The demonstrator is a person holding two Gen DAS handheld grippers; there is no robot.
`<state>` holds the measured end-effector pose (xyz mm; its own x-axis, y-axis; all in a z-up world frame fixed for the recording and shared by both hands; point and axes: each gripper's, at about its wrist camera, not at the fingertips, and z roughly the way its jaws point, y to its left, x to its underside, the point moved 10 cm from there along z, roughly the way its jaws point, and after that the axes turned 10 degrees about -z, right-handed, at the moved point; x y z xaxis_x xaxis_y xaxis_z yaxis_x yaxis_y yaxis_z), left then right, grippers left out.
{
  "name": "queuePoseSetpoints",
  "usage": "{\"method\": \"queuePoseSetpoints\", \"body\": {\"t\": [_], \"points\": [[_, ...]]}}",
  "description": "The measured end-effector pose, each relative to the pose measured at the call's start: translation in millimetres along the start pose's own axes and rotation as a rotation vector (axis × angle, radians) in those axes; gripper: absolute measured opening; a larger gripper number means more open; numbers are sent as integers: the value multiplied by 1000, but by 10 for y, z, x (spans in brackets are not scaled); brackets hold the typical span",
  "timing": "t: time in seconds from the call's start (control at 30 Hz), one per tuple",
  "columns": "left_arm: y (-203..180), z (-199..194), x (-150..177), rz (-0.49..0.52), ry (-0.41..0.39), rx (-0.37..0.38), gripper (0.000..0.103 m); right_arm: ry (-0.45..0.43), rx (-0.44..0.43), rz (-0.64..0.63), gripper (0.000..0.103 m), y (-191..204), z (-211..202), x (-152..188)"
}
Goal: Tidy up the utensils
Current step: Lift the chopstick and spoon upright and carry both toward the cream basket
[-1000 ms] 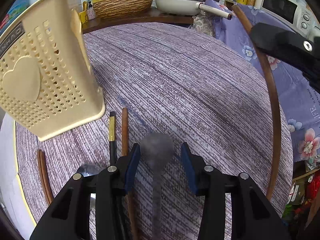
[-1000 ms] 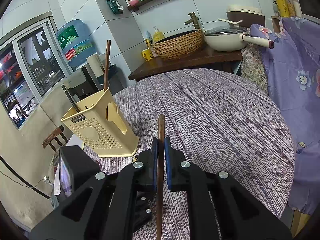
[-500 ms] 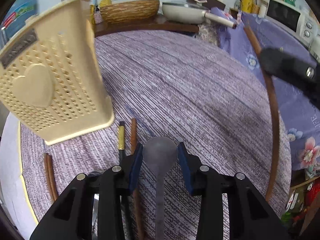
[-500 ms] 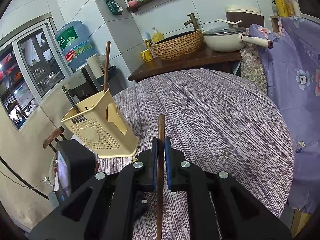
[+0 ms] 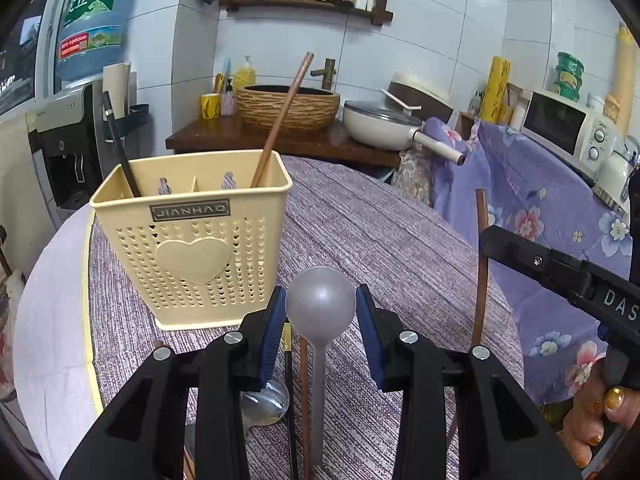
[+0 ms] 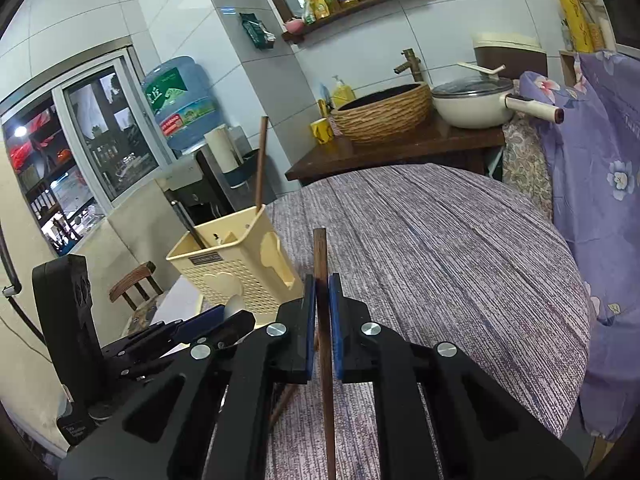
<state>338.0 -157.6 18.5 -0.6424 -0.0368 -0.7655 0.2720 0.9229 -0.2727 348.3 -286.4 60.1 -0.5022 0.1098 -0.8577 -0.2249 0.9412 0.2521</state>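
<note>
Left tool (image 5: 321, 312) grips grey spoon (image 5: 321, 296) by its bowl, above the worktop (image 5: 392, 240) near cream holder (image 5: 192, 236) (two chopsticks inside); right tool (image 6: 320, 300) clamps brown chopstick (image 6: 322, 320).

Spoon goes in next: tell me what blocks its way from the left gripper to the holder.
Nothing visible does. The grey spoon sits between the left gripper's pads, and only bare tablecloth lies before the cream holder, whose middle compartments look free.
</note>
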Motion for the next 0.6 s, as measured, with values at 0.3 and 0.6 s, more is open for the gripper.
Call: {"method": "queuePoseSetpoints", "body": {"t": [0.3,0.6], "points": [[24,-161,-67,-15,-36,17,36,4,-39,-41,8,164,-53,-75],[173,-355,-240,-41,-80,22,36,1,-66,-86,8,333,-84,-205]]}}
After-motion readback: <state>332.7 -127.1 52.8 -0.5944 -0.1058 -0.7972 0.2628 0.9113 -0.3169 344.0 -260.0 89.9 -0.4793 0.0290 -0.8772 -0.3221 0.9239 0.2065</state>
